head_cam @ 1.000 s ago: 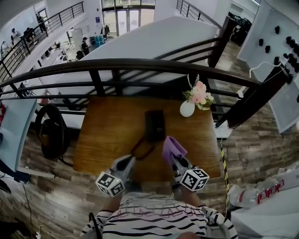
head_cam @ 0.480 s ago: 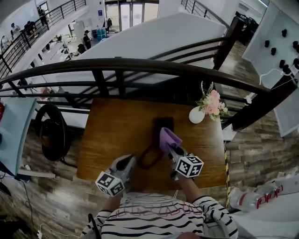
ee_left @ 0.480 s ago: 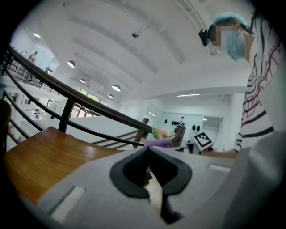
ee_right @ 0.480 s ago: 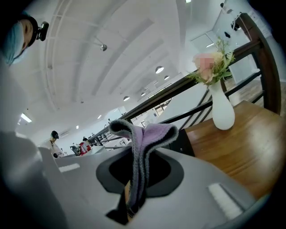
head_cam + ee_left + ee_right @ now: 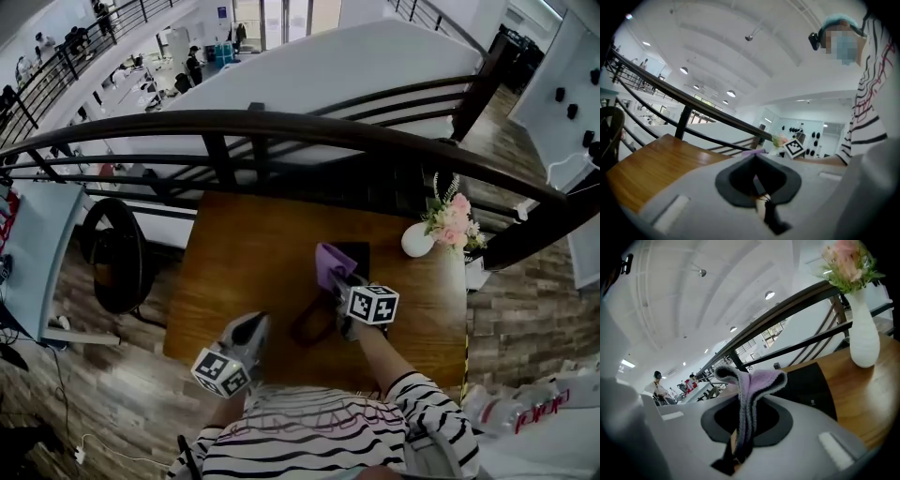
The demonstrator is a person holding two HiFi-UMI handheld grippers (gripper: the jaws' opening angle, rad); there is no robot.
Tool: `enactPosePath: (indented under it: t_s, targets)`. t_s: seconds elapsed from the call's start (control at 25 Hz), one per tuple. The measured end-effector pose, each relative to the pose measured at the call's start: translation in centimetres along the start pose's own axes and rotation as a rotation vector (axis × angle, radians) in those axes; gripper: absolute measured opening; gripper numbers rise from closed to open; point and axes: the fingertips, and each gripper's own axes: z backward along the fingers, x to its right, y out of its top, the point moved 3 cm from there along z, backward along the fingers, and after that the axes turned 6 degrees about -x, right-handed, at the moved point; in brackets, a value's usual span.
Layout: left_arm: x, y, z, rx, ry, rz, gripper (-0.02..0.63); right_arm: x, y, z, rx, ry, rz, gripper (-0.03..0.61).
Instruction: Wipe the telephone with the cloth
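A black telephone [image 5: 352, 255] lies on the wooden table [image 5: 234, 272], with its dark cord [image 5: 312, 326] looping toward the near edge. My right gripper [image 5: 336, 281] is shut on a purple cloth [image 5: 332, 262], which hangs over the phone's left part. In the right gripper view the cloth [image 5: 749, 385] is pinched between the jaws above the black telephone [image 5: 806, 385]. My left gripper [image 5: 251, 327] rests shut at the table's near edge, left of the cord, holding nothing; its jaws [image 5: 757, 180] show closed.
A white vase with pink flowers [image 5: 419, 238] stands at the table's far right corner, also in the right gripper view as vase [image 5: 862, 333]. A dark railing [image 5: 281, 131] runs behind the table. A black round chair [image 5: 114, 253] sits to the left.
My right gripper has carried the cloth forward from the near edge onto the telephone. The left gripper stays at the near edge. The head view has shifted left.
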Motion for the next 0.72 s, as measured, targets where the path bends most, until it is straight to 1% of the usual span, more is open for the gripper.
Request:
enactPosePath:
  t_s: [0.12,0.24,0.48,0.72]
  targets:
    - [-0.7,0.1,-0.2,-0.001,0.015,0.006,0.000,0.8,0.1,-1.7,-0.046,-0.013,-0.008,0.037]
    - [-0.8,0.3,-0.7,-0.007,0.012,0.007,0.000,2.2,0.2,-2.3,-0.069,-0.049,-0.015,0.037]
    - [-0.1,0.0,-2.8,-0.029,-0.025,0.009,0.000,6.0,0.5,-1.1,-0.084,-0.115,-0.035,0.037]
    - [0.7,-0.2,-4.8,-0.046,-0.071,0.004,0.000,10.3,1.2,1.3,-0.059,-0.195,-0.065,0.037]
